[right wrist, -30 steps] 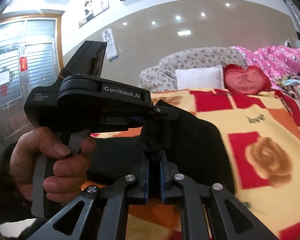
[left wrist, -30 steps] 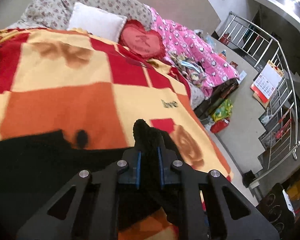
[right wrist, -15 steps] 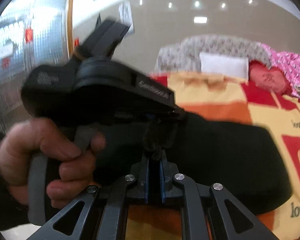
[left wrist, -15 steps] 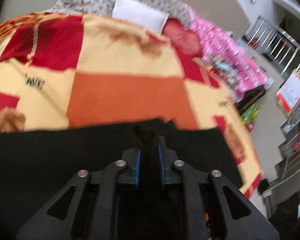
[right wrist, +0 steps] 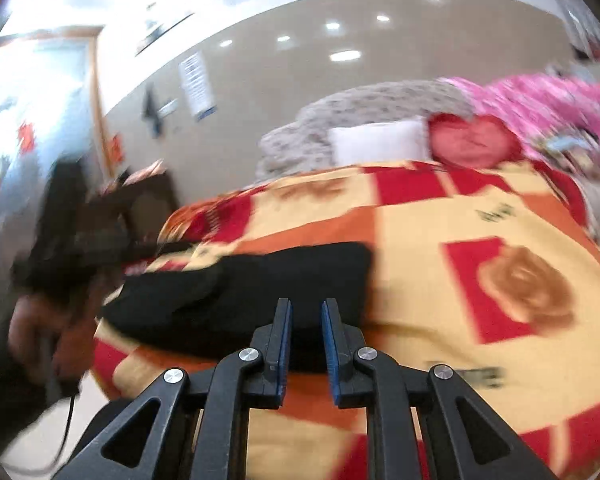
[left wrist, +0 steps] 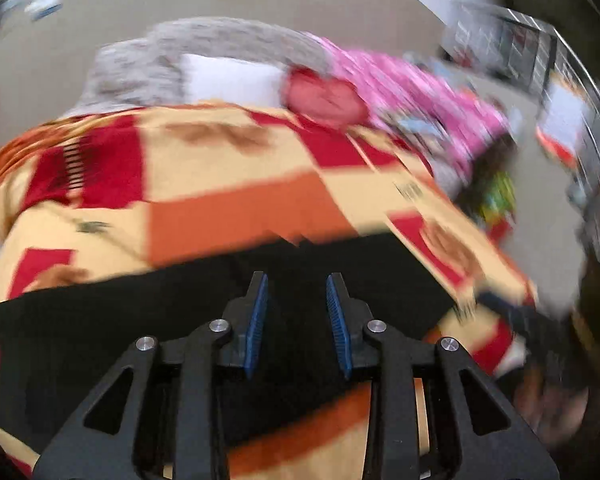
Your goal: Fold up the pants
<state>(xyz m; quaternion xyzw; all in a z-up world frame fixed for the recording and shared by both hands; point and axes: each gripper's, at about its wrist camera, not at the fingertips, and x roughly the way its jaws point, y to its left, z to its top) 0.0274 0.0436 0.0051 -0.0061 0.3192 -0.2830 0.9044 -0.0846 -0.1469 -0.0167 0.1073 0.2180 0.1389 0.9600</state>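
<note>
On the bed's orange-yellow-red checked fleece blanket (right wrist: 440,216) lie the folded black fabric pants (right wrist: 260,284). Both grippers, left (left wrist: 296,304) and right (right wrist: 306,328), are spreading, empty; fingers pulling away could snag the top layer toward six o'clock.

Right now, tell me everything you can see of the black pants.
The black pants look like soft, matte dark cloth, lying folded in a flat band across the checked blanket on the bed. The picture is too blurred for seams or a waistband. The right gripper and left gripper sit just over them, jaws opening, no cloth pinched between the pads.
</note>
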